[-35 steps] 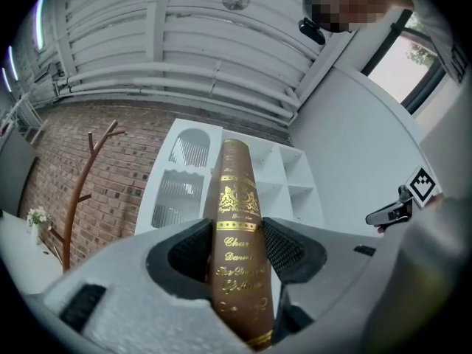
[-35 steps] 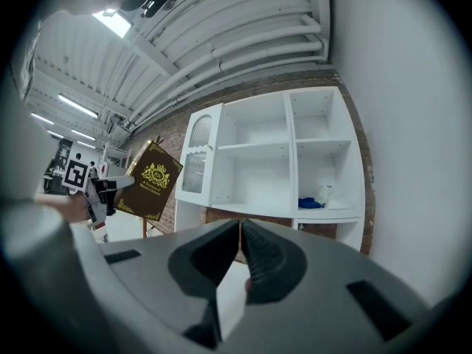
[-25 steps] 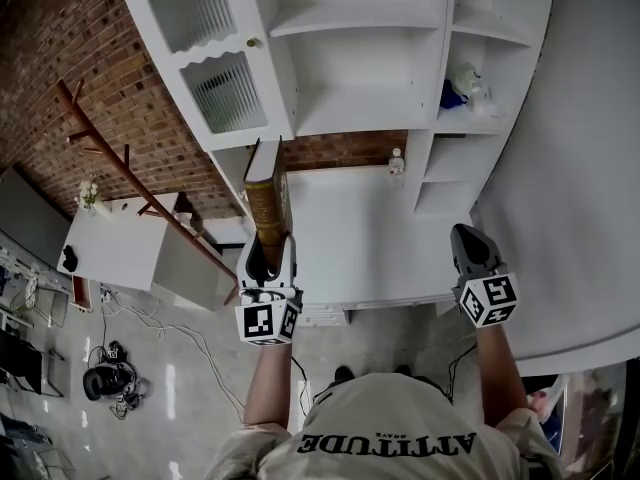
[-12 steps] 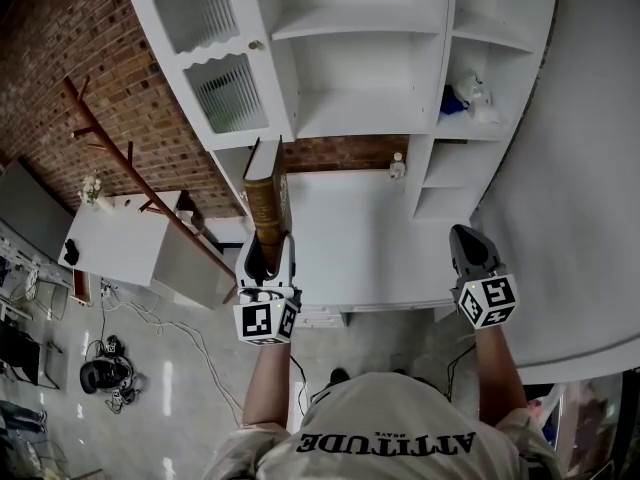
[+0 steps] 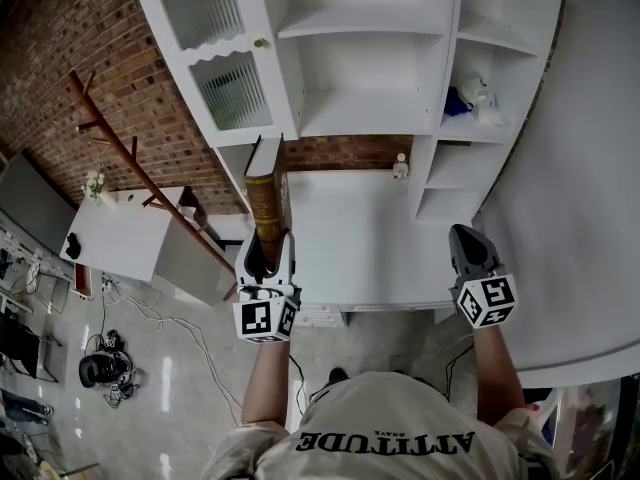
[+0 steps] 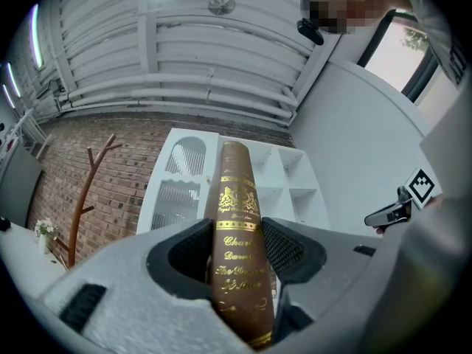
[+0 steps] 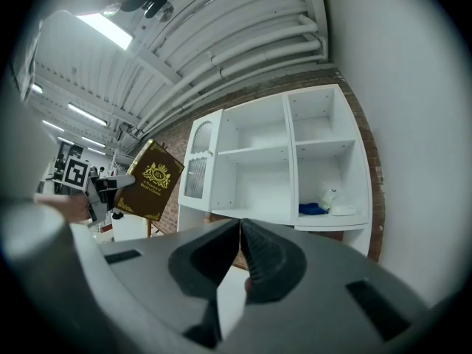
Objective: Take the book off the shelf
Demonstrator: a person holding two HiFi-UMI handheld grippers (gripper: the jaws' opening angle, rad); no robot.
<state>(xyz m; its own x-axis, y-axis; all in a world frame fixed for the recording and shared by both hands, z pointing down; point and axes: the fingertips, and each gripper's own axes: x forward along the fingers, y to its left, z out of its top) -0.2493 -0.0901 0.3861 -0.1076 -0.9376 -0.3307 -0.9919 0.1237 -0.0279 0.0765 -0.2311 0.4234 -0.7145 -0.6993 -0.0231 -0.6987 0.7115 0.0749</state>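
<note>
A brown book [image 5: 265, 198] with gold lettering is clamped by its spine end in my left gripper [image 5: 266, 260]; it sticks out in front of the white shelf unit [image 5: 365, 68], clear of the shelves. In the left gripper view the book's spine [image 6: 237, 234] stands between both pads, which press on it. The right gripper view shows the same book [image 7: 151, 180] held off to the left. My right gripper [image 5: 468, 251] hangs at the right over the white counter [image 5: 360, 238], its jaws [image 7: 240, 253] shut with nothing between them.
A blue cloth [image 5: 455, 101] and a white object [image 5: 485, 93] lie on a right-hand shelf. A small bottle [image 5: 401, 166] stands at the back of the counter. A glass-fronted cabinet door [image 5: 228, 88], a wooden coat rack [image 5: 130, 168] and a white side table [image 5: 115, 243] are at the left.
</note>
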